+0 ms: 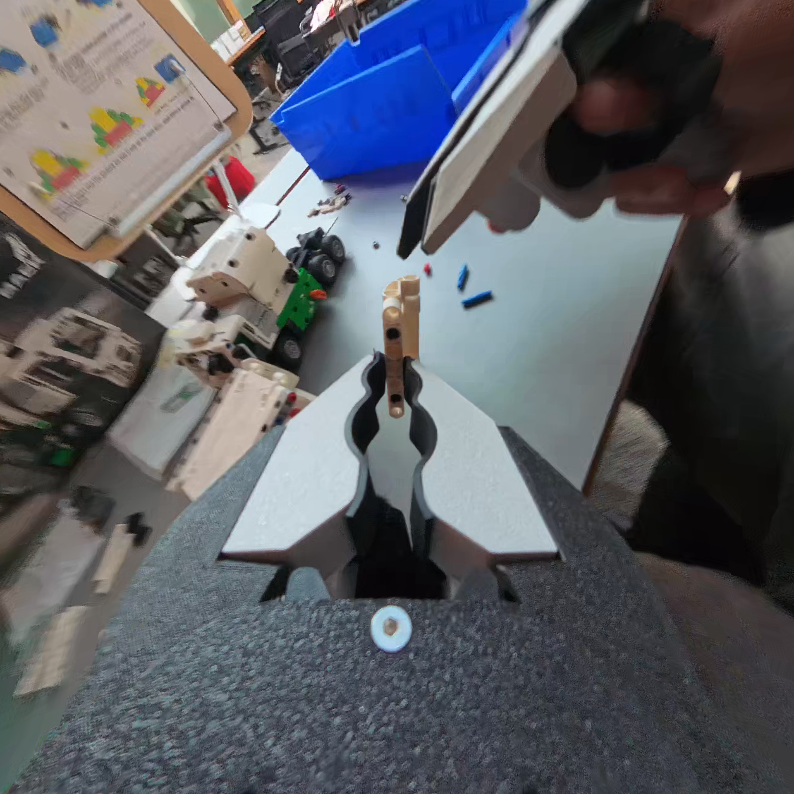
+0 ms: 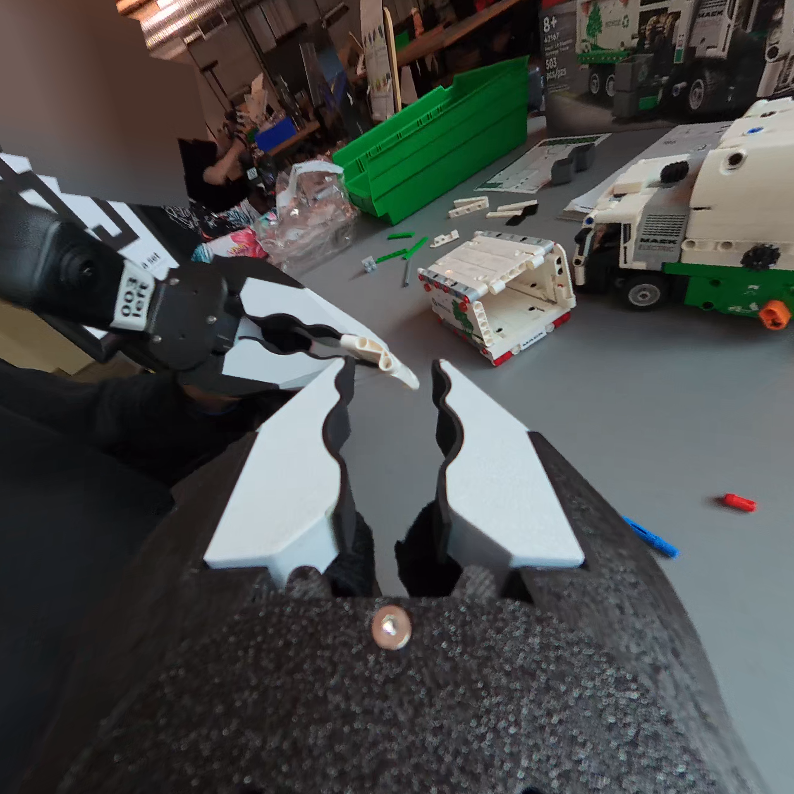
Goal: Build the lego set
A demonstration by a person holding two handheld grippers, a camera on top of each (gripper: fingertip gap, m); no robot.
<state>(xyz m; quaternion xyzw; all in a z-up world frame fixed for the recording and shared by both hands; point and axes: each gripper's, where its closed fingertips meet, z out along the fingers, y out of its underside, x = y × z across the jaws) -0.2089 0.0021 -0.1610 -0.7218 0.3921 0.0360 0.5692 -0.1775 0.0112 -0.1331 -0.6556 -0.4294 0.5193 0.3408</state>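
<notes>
My left gripper (image 1: 394, 361) is shut on a cream beam piece (image 1: 400, 320) that sticks out past its tips above the grey table (image 1: 558, 343). The piece also shows in the right wrist view (image 2: 378, 352), held by the left gripper (image 2: 343, 350) just left of my right fingertips. My right gripper (image 2: 393, 365) is open and empty, jaws apart, above the table; it also shows at the upper right of the left wrist view (image 1: 414, 253). The white and green truck (image 2: 687, 240) stands at the right, with a white rear box section (image 2: 498, 296) lying beside it.
A green bin (image 2: 434, 150) and a clear plastic bag (image 2: 309, 206) sit at the back. Blue bins (image 1: 378, 107) stand at the far end. A red pin (image 2: 737, 502), blue pins (image 1: 476, 298), green axles (image 2: 404, 251) and white beams (image 2: 470, 206) lie loose. The set's box (image 2: 666, 60) stands behind the truck.
</notes>
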